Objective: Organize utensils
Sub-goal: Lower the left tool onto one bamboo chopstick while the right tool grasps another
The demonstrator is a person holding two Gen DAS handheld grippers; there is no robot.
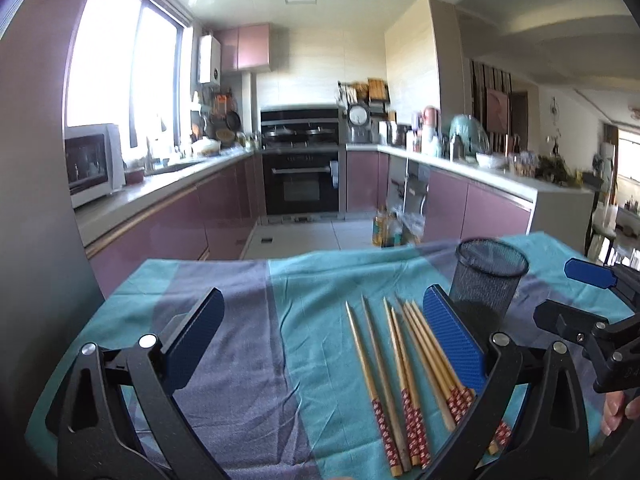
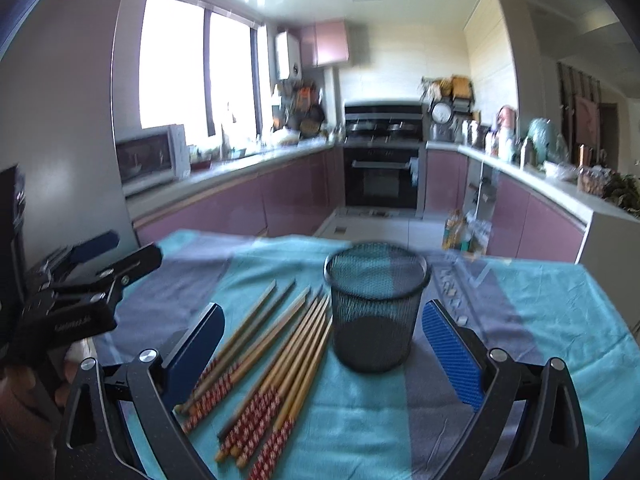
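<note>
Several bamboo chopsticks (image 2: 276, 364) lie loose on the teal and grey cloth (image 2: 540, 320) that covers my table, fanned out toward its near edge with their red patterned handle ends pointing at me and their plain tapered tips reaching toward the black mesh cup (image 2: 376, 304). That cup stands upright and looks empty, just beside the rightmost sticks, closer to the far edge. I count roughly eight sticks, though the bunch overlaps and the right view is blurred, so I would not swear to it. My left tongs (image 1: 320, 340) hang wide apart above the cloth, holding nothing, their right blue pad over the edge of the bundle. My right tongs (image 2: 324, 344) are just as wide and empty, straddling both the cup and part of the pile. I judge I have both spread like this because nothing is picked yet: the sticks lie flat, so I must close low on a few and stand them in the cup.
</note>
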